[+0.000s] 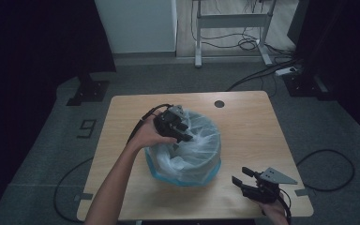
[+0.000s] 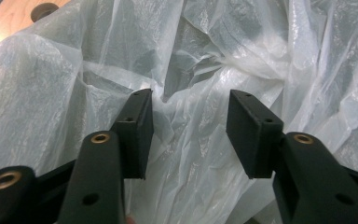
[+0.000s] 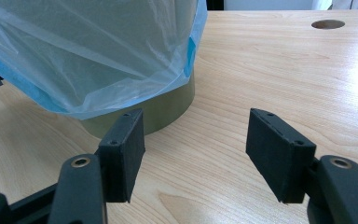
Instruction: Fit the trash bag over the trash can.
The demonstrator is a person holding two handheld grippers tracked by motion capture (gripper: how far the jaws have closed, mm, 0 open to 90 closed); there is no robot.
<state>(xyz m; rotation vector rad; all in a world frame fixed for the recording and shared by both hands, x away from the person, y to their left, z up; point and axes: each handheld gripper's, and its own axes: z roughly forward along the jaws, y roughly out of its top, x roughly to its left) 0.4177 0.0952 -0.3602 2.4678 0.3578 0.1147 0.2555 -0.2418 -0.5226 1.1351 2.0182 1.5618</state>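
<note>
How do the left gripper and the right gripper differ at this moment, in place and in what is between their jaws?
The left gripper reaches into the bin, over the white plastic bag that lines it; the right gripper sits apart, low over the bare table beside the bin. Crumpled bag film lies between the left gripper's jaws, unpinched; between the right gripper's jaws there is only wood behind. Both are open, each held in one hand.

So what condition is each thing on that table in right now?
Bin: upright on the table, lined.
Plastic bag: crumpled inside the bin, edge draped over the rim.
Left gripper: over the bag, jaws apart, gripping nothing.
Right gripper: beside the bin, jaws open, empty.
Table: bare wood, one round hole.
</note>
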